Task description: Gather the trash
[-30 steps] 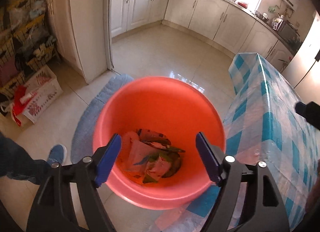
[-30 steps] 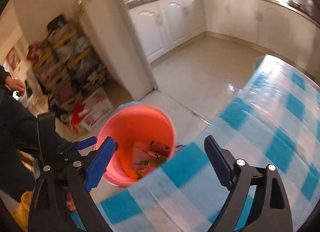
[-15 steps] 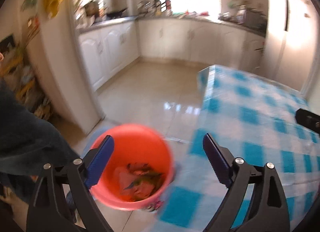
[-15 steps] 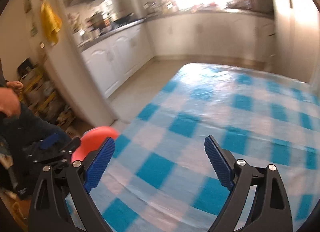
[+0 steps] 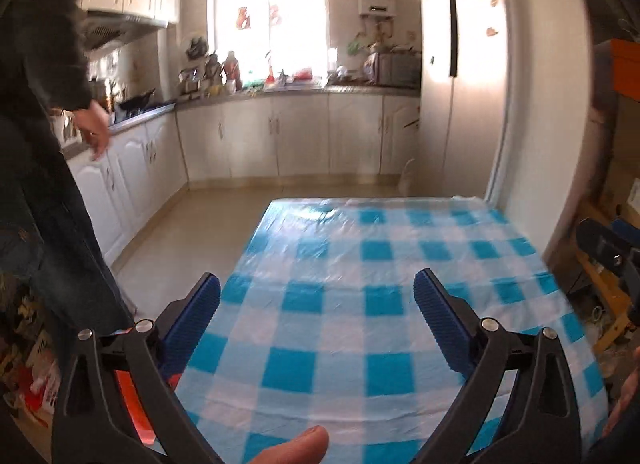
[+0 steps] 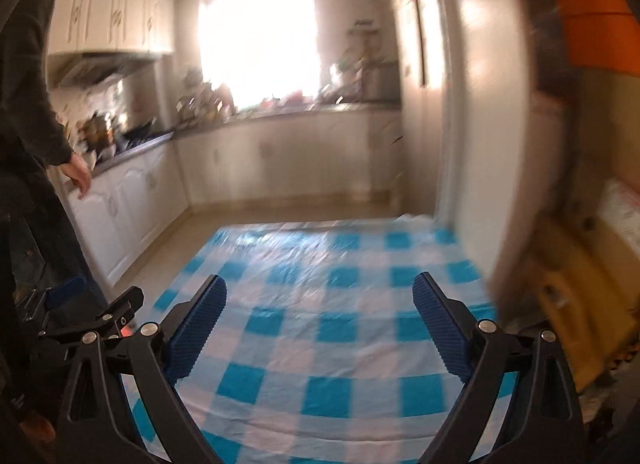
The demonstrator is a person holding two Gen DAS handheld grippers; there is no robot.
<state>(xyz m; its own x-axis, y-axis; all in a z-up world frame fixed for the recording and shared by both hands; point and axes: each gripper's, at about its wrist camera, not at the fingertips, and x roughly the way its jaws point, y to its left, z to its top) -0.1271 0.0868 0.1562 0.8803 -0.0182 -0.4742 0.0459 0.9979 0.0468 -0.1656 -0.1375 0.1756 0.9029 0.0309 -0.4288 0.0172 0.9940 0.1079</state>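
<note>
My left gripper [image 5: 316, 296] is open and empty, held above the near part of the table with the blue-and-white checked cloth [image 5: 380, 276]. A sliver of the orange bucket [image 5: 132, 404] shows behind the left finger at the bottom left; its trash is hidden. My right gripper [image 6: 320, 296] is open and empty over the same table [image 6: 328, 304]. The left gripper shows in the right wrist view [image 6: 92, 316] at the lower left. No trash shows on the cloth.
A person in dark clothes [image 5: 44, 168] stands at the left beside the white cabinets [image 5: 280, 136]. A tall fridge [image 5: 460, 76] stands past the table's far right corner. Orange boxes [image 6: 596, 28] and wooden shelving [image 5: 604, 296] are at the right.
Both grippers have swung up and to the right, away from the orange bucket, and now face across the table toward the window. Both stayed open.
</note>
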